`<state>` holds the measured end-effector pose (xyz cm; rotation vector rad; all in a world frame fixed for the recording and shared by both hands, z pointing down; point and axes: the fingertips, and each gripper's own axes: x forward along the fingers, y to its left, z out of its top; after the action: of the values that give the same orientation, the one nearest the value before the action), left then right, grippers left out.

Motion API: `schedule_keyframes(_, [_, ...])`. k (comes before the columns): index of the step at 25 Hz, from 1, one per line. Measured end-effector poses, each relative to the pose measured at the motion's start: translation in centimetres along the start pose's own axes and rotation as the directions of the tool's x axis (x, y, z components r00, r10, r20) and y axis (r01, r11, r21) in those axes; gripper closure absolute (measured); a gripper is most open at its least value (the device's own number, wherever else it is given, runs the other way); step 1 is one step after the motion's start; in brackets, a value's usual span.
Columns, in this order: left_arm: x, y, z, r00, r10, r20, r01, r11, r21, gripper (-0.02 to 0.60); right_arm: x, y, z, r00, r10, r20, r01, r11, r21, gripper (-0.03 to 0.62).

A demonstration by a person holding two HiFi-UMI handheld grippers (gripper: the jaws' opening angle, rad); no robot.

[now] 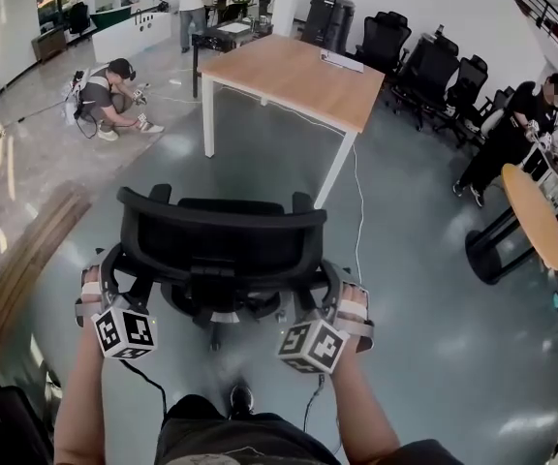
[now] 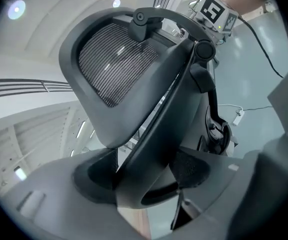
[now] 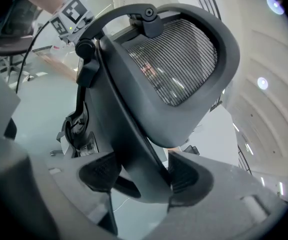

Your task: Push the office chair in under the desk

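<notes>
A black mesh-backed office chair (image 1: 221, 235) stands on the grey floor right in front of me, its back toward me. Farther ahead is the desk (image 1: 294, 71), with a wooden top and white legs. My left gripper (image 1: 112, 269) is on the left edge of the chair's back frame and my right gripper (image 1: 329, 284) is on the right edge. In the left gripper view the black frame bar (image 2: 159, 114) fills the gap between the pads of the left gripper (image 2: 144, 171). The right gripper (image 3: 141, 176) clamps the frame (image 3: 124, 114) the same way.
A person (image 1: 109, 95) crouches on the floor at the left of the desk. Another person (image 1: 511, 134) bends over near a round wooden table (image 1: 531, 216) at the right. Several black chairs (image 1: 434, 66) stand at the back right. A white cable (image 1: 359, 211) runs across the floor from the desk.
</notes>
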<state>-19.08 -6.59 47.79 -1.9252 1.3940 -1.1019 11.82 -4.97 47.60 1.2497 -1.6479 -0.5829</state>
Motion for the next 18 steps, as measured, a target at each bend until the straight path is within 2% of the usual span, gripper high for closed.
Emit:
schedule_keyframes(7, [4.8,3.0,-1.3,0.998,0.011,0.057,-0.013,1.000,0.027,0.238,3.3,-0.3,2.5,0.999,-0.017,-0.038,0.018,1.000,0.018,0.319])
schedule_keyframes(11, [7.5,4.7,-2.6,0.996,-0.009,0.086,0.005,0.999,0.040,0.236,5.0,0.2,4.1,0.995,-0.037,-0.095,0.041,0.999,0.036,0.319])
schedule_keyframes(18, [12.6,7.9,-2.8,0.987,-0.065,0.148,0.055,0.996,0.071,0.236,8.2,-1.0,5.9,0.964,-0.119,-0.239,0.134,0.990,0.049,0.322])
